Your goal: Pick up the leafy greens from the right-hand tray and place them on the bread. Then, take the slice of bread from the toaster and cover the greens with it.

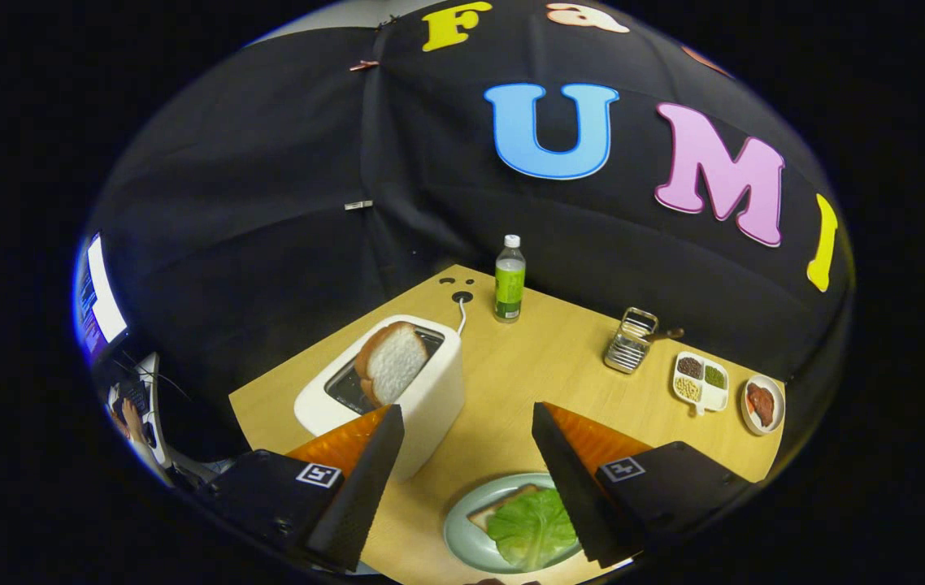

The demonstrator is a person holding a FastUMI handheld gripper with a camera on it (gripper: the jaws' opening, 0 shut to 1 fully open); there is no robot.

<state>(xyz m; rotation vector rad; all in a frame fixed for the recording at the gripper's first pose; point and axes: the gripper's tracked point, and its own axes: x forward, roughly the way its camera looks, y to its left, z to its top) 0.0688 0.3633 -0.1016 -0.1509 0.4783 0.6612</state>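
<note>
hovering wide open and empty, jaws straddle greens [531,528] on bread [499,505] — toaster [397,382] ahead.

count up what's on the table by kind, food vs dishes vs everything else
Food: 3 (bread slice in the toaster, bread on the plate, leafy greens lying on it)
Dishes: 3 (plate, divided dish, small dish)
Other: 3 (toaster, bottle, metal rack)
Total: 9
The gripper hangs above the table with its fingers open, holding nothing.
</note>
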